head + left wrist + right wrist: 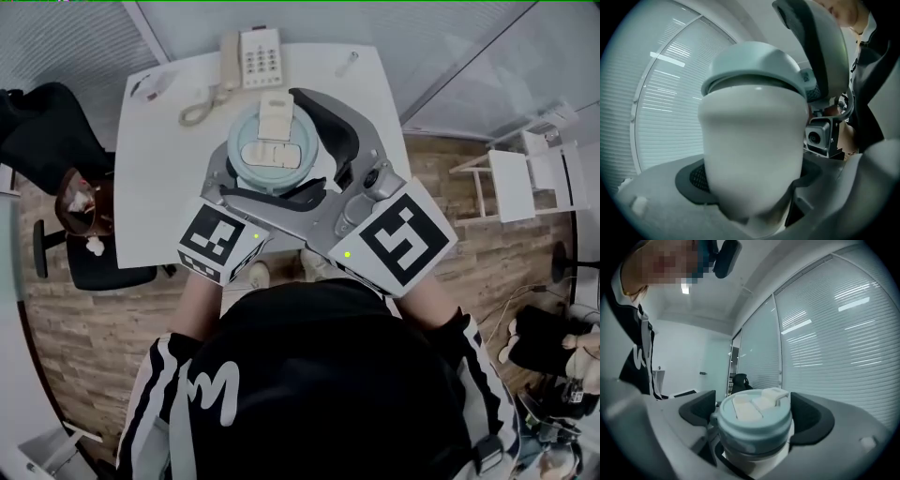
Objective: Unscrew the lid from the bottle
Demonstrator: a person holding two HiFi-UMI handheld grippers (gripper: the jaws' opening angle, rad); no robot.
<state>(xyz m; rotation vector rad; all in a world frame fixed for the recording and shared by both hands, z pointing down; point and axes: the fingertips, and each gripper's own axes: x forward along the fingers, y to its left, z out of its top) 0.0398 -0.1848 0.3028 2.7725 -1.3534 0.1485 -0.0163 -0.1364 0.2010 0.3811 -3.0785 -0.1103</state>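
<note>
The left gripper has its two jaws pressed tight on the white body of the bottle. One dark pad sits against the bottle's left side. The bottle fills most of the left gripper view and stands straight up.

The right gripper has its jaws round the pale blue lid, one dark pad on each side. The pads look like they touch the lid and hold it. The lid is on top of the bottle, and its white flip cap faces up.

In the head view both grippers come in from the person's side and meet at the bottle. The bottle is above the white table, near the middle of the edge closest to the person. I cannot tell if it stands on the table or is held up.

A white phone lies at the far edge of the table, with its curly cord beside it. A black chair is off the table's left edge.
</note>
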